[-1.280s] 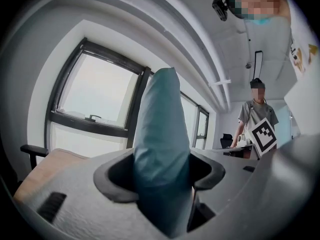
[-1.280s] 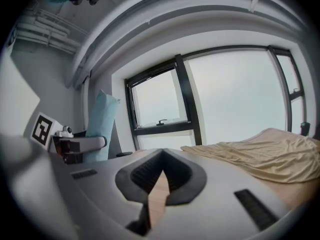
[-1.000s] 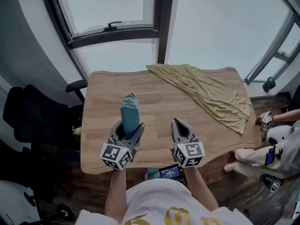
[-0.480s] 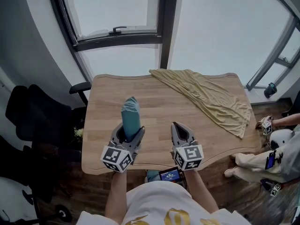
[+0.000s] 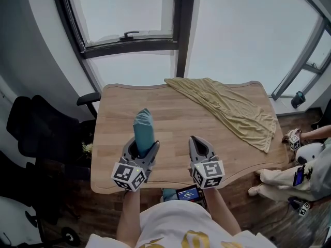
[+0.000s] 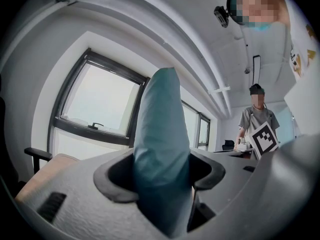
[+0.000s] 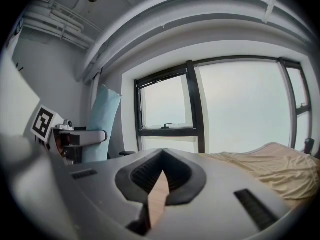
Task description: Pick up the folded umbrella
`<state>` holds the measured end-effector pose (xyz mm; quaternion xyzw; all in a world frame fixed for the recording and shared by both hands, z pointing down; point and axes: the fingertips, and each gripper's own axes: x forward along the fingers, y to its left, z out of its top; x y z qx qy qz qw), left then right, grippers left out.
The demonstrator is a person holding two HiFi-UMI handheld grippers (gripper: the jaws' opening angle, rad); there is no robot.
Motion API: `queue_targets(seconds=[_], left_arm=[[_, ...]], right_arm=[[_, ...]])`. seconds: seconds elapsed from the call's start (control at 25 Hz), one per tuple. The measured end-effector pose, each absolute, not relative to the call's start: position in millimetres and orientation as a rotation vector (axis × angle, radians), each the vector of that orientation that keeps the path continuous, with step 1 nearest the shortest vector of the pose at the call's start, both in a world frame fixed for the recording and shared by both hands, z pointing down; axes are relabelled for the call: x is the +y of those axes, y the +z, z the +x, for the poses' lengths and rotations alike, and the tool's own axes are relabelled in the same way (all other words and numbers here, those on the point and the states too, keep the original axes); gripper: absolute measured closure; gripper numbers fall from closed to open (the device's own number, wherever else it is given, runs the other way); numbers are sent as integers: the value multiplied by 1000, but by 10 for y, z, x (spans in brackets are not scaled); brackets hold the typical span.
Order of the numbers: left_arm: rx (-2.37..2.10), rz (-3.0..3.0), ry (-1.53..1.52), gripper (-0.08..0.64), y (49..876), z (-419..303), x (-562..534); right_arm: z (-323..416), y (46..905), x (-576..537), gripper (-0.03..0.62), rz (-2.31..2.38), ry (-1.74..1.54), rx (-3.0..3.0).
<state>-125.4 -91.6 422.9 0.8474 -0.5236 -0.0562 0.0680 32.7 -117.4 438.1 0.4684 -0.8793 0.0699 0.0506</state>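
The folded umbrella (image 5: 143, 127) is a teal, sleeve-covered bundle. It stands upright above the wooden table (image 5: 176, 119), with my left gripper (image 5: 140, 145) shut on its lower part. In the left gripper view the umbrella (image 6: 160, 144) fills the gap between the jaws and rises past them. My right gripper (image 5: 199, 141) hovers beside it to the right, shut with nothing in it; only a thin sliver of table shows between the jaws. From the right gripper view, the umbrella (image 7: 102, 124) stands at the left.
An olive-yellow cloth (image 5: 232, 107) lies crumpled across the table's far right part. A black office chair (image 5: 36, 133) stands left of the table. A seated person's legs (image 5: 289, 172) show at the right edge. Windows lie beyond the table.
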Motion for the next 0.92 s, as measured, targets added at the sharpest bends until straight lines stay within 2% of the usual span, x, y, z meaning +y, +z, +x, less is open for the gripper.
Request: queue_targets(seconds=[0.92], left_arm=[[-1550, 2527, -152, 264, 4393, -1322, -988]], right_arm=[[251, 4515, -1204, 583, 1409, 227, -2651]])
